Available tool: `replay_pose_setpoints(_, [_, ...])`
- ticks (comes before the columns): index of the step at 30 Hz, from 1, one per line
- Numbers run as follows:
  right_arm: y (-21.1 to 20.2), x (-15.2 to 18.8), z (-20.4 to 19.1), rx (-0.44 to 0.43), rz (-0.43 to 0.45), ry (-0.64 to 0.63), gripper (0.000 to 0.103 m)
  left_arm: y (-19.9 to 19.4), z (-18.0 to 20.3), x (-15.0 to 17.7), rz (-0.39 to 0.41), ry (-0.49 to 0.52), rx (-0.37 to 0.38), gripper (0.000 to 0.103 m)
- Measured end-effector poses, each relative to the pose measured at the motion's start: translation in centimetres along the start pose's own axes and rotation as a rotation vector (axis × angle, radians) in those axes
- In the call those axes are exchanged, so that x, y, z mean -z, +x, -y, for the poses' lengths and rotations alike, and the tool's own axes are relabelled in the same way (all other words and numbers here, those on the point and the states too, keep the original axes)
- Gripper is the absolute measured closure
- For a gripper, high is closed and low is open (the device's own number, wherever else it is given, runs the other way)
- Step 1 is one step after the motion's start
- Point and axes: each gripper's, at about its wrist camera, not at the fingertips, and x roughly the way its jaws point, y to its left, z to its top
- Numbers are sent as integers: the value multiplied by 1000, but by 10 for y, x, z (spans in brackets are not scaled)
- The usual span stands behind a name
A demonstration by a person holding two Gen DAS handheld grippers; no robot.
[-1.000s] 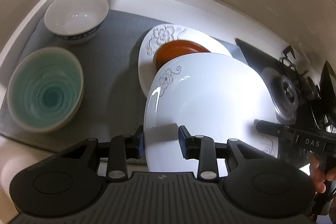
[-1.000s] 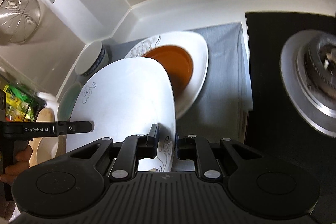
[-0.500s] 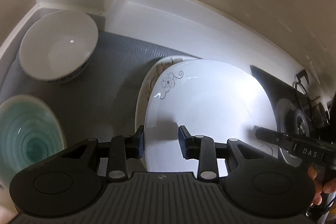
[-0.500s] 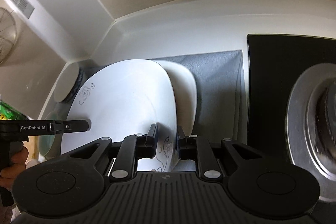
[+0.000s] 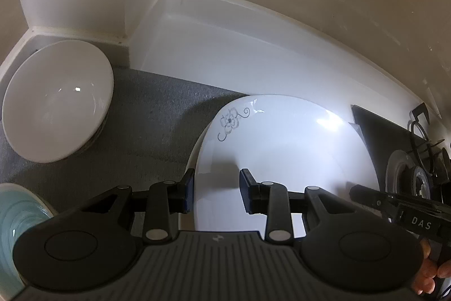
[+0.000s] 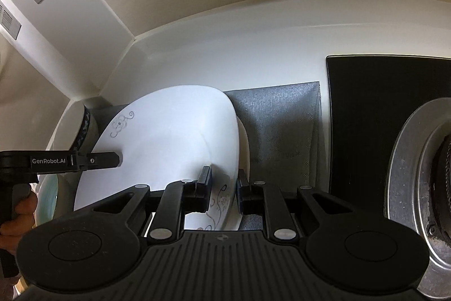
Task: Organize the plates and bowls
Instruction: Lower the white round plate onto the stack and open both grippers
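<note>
Below, white plate (image 6: 169,148) apparently hides lower plate (image 6: 244,143) w/ contents.

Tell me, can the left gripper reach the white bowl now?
Probably not yet: the left gripper is shut on the floral plate. The grey mat toward the white bowl looks clear.

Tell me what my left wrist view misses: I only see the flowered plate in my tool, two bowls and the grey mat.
Observer: The right tool is clamped on the flowered plate at its rim, beside a second flower print.
Operator: Report what lies under it.
Observer: The rim of a second white plate shows just past its right edge, above the grey mat.
Operator: Describe the white bowl's outside.
Observer: The white bowl has a dark patterned band around its outer wall.
</note>
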Motion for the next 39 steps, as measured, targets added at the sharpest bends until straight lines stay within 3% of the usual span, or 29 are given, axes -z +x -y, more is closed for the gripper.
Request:
replay_pose_setpoints(12, [-5, 8, -6, 34, 48, -10, 84, -10, 7, 10, 36, 40, -17, 67])
replay_pose_setpoints(19, [-7, 15, -17, 104, 77, -84, 81, -29, 9, 12, 82, 36, -44, 63])
replay_pose_setpoints(21, [-7, 16, -19, 119, 73, -84, 78, -32, 8, 14, 87, 29, -49, 56])
replay_pose_setpoints(23, [-6, 18, -25, 142, 82, -118, 78, -37, 8, 16, 95, 29, -48, 38])
replay_pose_setpoints(26, [-7, 20, -32, 159, 87, -137, 71, -51, 11, 23, 138, 51, -61, 14])
replay_pose_setpoints(28, [-11, 21, -36, 174, 89, -143, 66, -64, 14, 29, 172, 72, -66, 8])
replay_pose_setpoints(30, [-20, 24, -39, 198, 111, -161, 48, -75, 14, 35, 193, 80, -69, 6])
replay_pose_setpoints(31, [-26, 26, -41, 212, 122, -169, 44, -81, 16, 40, 201, 87, -67, 0])
replay_pose_setpoints(33, [-40, 32, -45, 215, 137, -185, 33, -95, 18, 49, 226, 101, -71, 0])
replay_pose_setpoints(39, [-74, 57, -61, 185, 119, -229, 25, -122, 26, 89, 213, 131, -97, 0])
